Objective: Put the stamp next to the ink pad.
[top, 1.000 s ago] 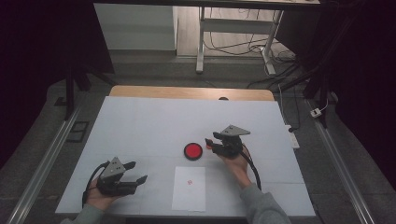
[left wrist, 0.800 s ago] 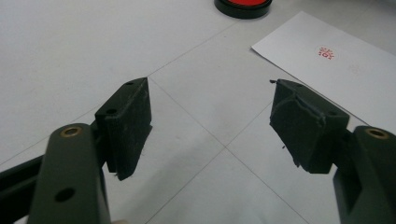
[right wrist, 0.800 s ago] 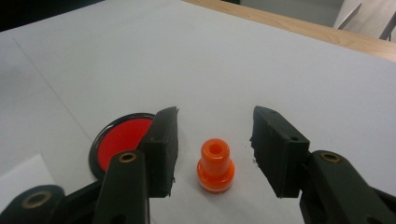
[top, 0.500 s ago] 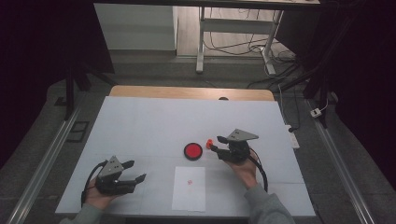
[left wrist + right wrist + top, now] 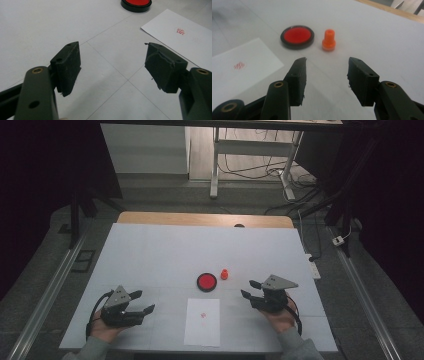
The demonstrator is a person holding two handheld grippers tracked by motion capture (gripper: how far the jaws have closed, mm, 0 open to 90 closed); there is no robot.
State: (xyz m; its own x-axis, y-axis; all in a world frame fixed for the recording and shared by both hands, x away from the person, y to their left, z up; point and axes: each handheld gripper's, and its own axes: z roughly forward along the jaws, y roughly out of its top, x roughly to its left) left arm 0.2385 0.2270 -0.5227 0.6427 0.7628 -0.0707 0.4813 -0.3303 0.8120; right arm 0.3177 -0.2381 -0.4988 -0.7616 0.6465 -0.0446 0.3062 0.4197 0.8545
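Observation:
A small orange stamp stands upright on the white table, just right of a round red ink pad with a black rim. A white sheet of paper lies nearer the person and bears a red stamp mark. My right gripper is open and empty, to the right of the stamp and a short way back from it. At the front left my left gripper is open and empty, pointing toward the paper and the pad.
The table's far wooden edge runs across the back. A white power strip lies by the right edge. Metal rails flank the table on the floor, with desk legs and cables beyond.
The right gripper has drawn back to the right and toward the person, leaving the orange stamp standing beside the ink pad. The left gripper has stayed where it was.

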